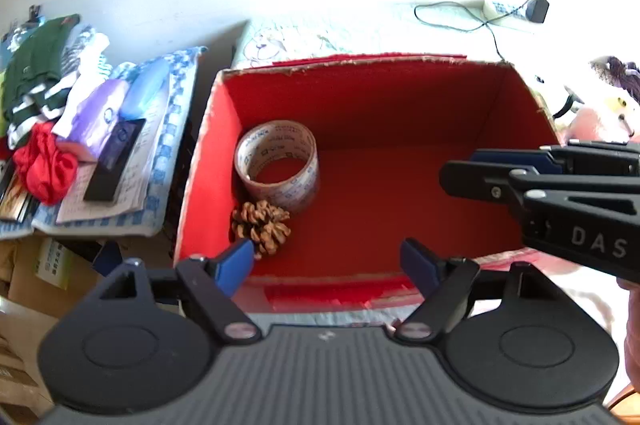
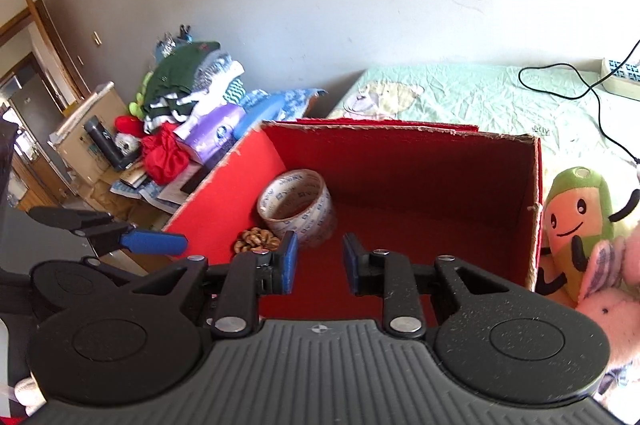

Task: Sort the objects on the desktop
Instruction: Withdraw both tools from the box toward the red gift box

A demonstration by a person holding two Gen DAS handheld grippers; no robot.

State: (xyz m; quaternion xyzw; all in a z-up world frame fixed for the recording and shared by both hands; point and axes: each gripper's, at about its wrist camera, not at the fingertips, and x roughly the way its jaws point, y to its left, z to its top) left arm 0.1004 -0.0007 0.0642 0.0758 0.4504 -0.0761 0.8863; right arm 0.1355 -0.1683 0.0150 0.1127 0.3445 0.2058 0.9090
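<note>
A red cardboard box (image 1: 400, 101) (image 2: 420, 165) stands open on a pale green cloth. In its left corner a roll of clear tape (image 1: 278, 163) (image 2: 297, 207) stands tilted, with a brown pine cone (image 1: 262, 225) (image 2: 256, 240) in front of it. My left gripper (image 1: 328, 263) hovers open over the box's near wall, empty. My right gripper (image 2: 319, 263) is open above the box floor with nothing between its blue pads; the left wrist view shows it reaching in from the right (image 1: 472, 169). The left gripper's finger (image 2: 154, 242) shows at the left of the right wrist view.
Plush toys lie right of the box: a green and orange one (image 2: 576, 221) and a pink one (image 2: 612, 305). Left of the box sits a pile of clothes, a purple tissue pack (image 1: 100, 117) and papers. A black cable (image 2: 592, 93) and power strip (image 2: 620, 77) lie at the back right.
</note>
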